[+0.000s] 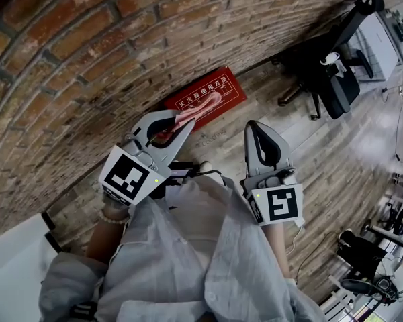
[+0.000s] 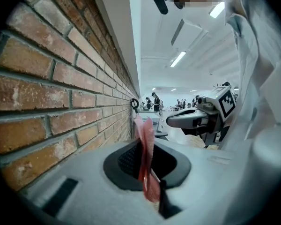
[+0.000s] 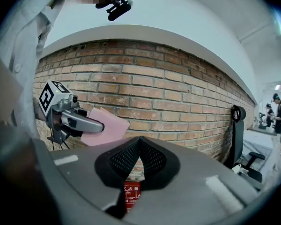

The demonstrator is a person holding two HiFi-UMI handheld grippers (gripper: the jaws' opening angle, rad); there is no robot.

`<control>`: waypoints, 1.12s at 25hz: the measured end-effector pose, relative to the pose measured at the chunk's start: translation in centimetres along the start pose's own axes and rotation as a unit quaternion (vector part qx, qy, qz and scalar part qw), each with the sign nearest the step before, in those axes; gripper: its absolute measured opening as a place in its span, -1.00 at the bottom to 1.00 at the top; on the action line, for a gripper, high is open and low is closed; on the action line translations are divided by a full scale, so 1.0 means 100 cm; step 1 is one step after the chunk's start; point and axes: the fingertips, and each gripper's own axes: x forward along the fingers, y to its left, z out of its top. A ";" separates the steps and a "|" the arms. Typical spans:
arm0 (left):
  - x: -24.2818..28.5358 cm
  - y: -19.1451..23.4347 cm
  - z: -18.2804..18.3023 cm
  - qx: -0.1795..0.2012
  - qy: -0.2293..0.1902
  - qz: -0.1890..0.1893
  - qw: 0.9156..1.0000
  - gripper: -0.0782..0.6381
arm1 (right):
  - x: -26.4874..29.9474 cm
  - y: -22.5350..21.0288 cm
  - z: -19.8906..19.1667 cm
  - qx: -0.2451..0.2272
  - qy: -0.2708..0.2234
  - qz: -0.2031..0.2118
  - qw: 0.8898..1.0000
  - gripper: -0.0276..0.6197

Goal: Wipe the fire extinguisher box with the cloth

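The red fire extinguisher box [image 1: 211, 94] lies at the foot of the brick wall, white print on its face. My left gripper [image 1: 185, 121] hovers just in front of it, shut on a pink cloth [image 1: 199, 106] that hangs over the box's near edge. In the left gripper view the cloth [image 2: 145, 146] stands edge-on between the jaws. My right gripper [image 1: 254, 129] is shut with nothing in it, to the right of the box. In the right gripper view, a strip of the box [image 3: 131, 194] shows below the closed jaws, and the left gripper [image 3: 99, 125] holds the cloth [image 3: 107, 126] up left.
The brick wall [image 1: 87, 52] runs behind the box. A black office chair [image 1: 326, 69] stands to the right on the wooden floor [image 1: 349, 159]. A desk and more furniture sit at the far right edge. My light shirt fills the lower head view.
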 end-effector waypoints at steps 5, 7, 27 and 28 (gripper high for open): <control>0.003 -0.004 0.000 0.009 0.001 -0.006 1.000 -0.75 | -0.003 -0.001 0.000 0.000 -0.009 0.004 1.000 -0.90; 0.004 -0.005 0.000 0.004 0.001 -0.005 1.000 -0.75 | -0.003 -0.001 0.000 0.000 -0.013 0.006 1.000 -0.90; 0.006 -0.005 -0.004 0.008 0.005 -0.009 1.000 -0.75 | -0.006 -0.001 -0.010 0.000 0.000 0.003 1.000 -0.90; 0.007 -0.006 -0.005 0.008 0.005 -0.009 1.000 -0.75 | -0.006 -0.001 -0.011 0.000 0.000 0.003 1.000 -0.90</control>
